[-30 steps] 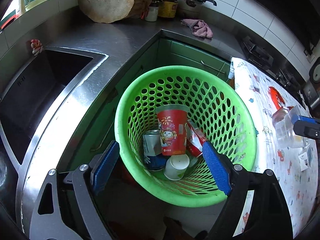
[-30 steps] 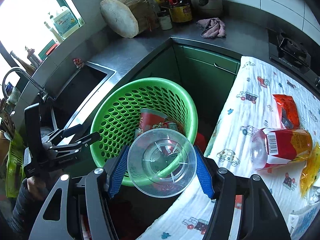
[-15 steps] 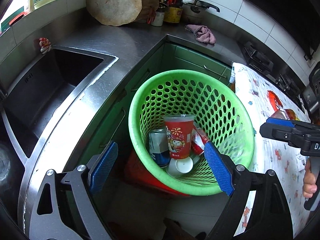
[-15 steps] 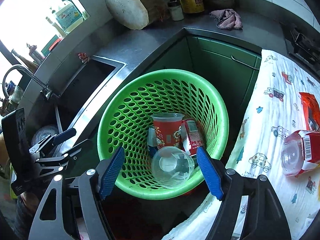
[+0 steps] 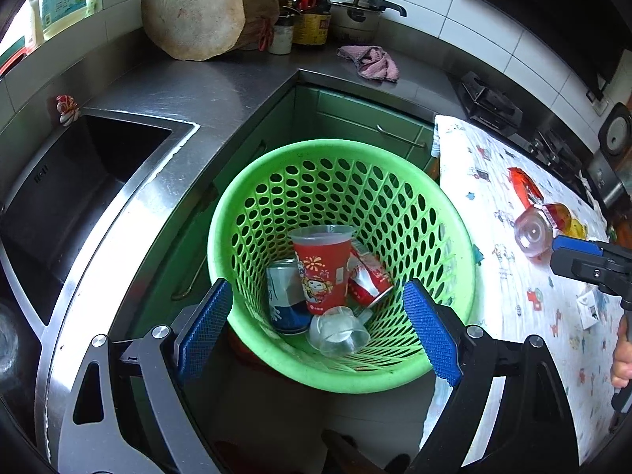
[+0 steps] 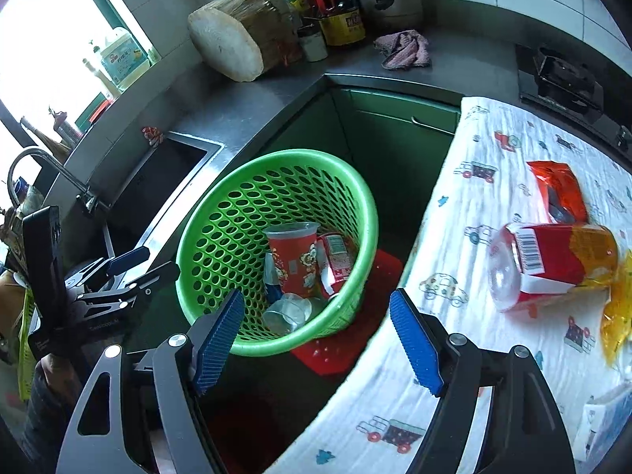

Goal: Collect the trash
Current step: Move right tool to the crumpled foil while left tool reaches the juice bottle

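The left gripper [image 5: 314, 326] hangs over the near rim of the green basket [image 5: 245, 205], its blue-padded jaws spread wide with nothing between them but the view down into the basket. The right gripper [image 6: 316, 339] sits over the gap between the basket [image 6: 355, 189] and the cloth-covered surface [image 6: 454, 205]; its jaws have just been opening and are released, with nothing between them. At the bottom of the basket, nearest the left camera, lies the clear plastic cup [image 5: 337, 330] on its side, mouth turned toward the near wall. Just behind it a tall red paper cup [image 5: 322, 268] stands upright, with a blue and silver can [image 5: 282, 296] leaning against its left side and a crushed red can [image 5: 369, 278] tilted against its right. The basket stands on the floor in the corner of green cabinets [image 5: 355, 118], partly over a red mat [image 6: 347, 339]. On the patterned cloth to the right, well apart from the basket, a bottle with a red label [image 6: 553, 266] lies on its side, its clear base toward the basket; an orange-red wrapper [image 6: 559, 189] lies just beyond it and a yellow wrapper [image 6: 618, 316] at the frame edge beside it. Left of the basket, the steel sink [image 5: 71, 193] is sunk in the steel surface. Farther back stand a round wooden chopping block [image 5: 193, 10], dark bottles [image 5: 312, 8], a lidded pot [image 5: 355, 14], and a pink rag [image 5: 371, 63].
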{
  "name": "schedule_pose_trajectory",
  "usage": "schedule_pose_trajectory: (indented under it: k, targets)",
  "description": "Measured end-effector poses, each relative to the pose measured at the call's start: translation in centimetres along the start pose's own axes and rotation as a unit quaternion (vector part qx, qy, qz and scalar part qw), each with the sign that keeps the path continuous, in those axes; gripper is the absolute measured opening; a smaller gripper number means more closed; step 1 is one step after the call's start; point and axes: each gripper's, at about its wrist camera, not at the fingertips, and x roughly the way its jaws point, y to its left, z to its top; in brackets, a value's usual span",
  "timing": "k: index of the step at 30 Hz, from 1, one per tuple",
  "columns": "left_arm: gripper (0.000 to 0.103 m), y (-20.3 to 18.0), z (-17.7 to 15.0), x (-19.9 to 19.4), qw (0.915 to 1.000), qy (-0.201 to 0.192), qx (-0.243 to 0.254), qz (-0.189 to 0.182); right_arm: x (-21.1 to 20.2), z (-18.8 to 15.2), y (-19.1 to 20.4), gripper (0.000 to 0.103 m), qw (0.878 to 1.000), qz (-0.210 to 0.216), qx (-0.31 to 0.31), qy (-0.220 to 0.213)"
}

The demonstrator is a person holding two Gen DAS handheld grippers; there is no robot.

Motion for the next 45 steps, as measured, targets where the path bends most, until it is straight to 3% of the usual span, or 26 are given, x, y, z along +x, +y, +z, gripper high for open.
schedule_pose_trajectory:
  k: [12,14,24,35,42,45]
  targets:
    - [0.087,-7.3,0.5,1.1,0.9981,0.005,0.05,-0.035,-7.3,-3.9,-10.4,0.074,0.994,-0.074,0.069,-0.035]
    - [0.087,-8.6,0.5,1.4,0.9974,0.006,0.058,-0.041,-8.8,-4.5,-12.7,0.078,0.991,-0.092,0.086,-0.044]
    - [0.087,-15.5,1.5,2.1,0.9918,0.009,0.108,-0.067,-14.6,-6.4,-22.8,0.079,0.971,-0.159,0.161,-0.079]
    - [0.09,-23.6,3.5,3.0,0.9775,0.006,0.189,-0.093,-12.9,-6.2,-29.3,0.082,0.962,-0.172,0.206,-0.056]
    - [0.09,-28.4,4.3,4.4,0.9607,0.01,0.257,-0.103,-11.0,-6.0,-30.4,0.082,0.962,-0.172,0.207,-0.042]
    - [0.09,-30.4,4.3,5.6,0.9517,0.019,0.288,-0.104,-10.3,-6.0,-30.5,0.077,0.964,-0.176,0.198,-0.03]
